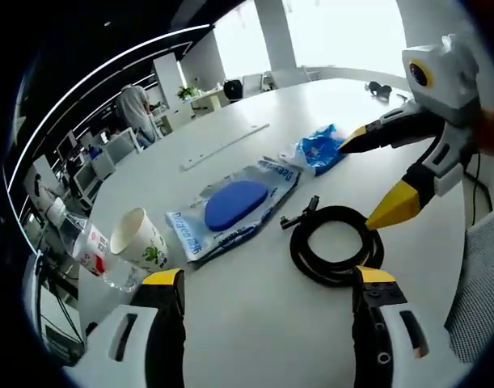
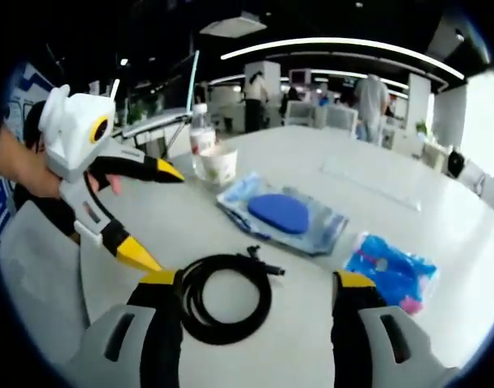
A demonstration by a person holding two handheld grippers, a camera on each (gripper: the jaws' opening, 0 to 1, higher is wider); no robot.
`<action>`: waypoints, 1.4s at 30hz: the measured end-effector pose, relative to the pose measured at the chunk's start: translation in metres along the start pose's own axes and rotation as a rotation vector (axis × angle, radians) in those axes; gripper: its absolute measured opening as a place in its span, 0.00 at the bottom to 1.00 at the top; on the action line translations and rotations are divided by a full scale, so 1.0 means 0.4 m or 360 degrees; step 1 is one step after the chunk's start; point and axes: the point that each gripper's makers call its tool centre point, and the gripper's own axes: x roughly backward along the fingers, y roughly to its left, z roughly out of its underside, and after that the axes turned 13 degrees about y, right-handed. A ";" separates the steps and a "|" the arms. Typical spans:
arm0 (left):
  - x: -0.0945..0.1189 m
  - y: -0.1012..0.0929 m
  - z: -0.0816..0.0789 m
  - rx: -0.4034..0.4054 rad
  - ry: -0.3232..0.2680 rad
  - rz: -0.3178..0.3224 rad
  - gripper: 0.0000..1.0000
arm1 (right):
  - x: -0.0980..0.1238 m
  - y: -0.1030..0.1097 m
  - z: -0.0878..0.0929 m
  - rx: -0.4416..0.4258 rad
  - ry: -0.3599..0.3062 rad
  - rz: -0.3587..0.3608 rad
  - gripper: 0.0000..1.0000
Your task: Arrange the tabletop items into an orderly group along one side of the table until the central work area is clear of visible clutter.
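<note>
Cable (image 1: 335, 242) coiled between left gripper (image 1: 267, 283) jaws, spread and empty, right gripper (image 1: 376, 179) also agape at 2 o'clock, pouch (image 1: 234, 206) at 11, cup (image 1: 141, 240) at 9, perhaps a bottle (image 1: 91, 249) beside it.

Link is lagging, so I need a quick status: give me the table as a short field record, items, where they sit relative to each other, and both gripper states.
surface: white table
cable: black coiled cable, lying flat between the right gripper's jaws, ungripped
pouch: clear packet with blue pad, beyond the cable
blue bag: crumpled blue wrapper, right of the cable in the right gripper view
cup: paper cup, upright
bottle: water bottle, touching or just behind the cup
left gripper: open, empty
right gripper: open, empty
</note>
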 end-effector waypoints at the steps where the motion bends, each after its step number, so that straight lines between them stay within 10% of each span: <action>1: 0.004 0.000 0.000 -0.0001 -0.0006 0.0001 0.84 | 0.003 0.000 -0.001 -0.0001 -0.0004 0.0003 0.76; 20: 0.070 0.017 -0.006 0.0084 -0.0169 0.0005 0.88 | 0.059 -0.007 -0.022 -0.0026 -0.0147 0.0078 1.00; 42: 0.126 0.069 0.059 0.0293 -0.0166 -0.0023 0.95 | 0.142 0.000 -0.015 -0.0102 -0.0210 0.0134 1.00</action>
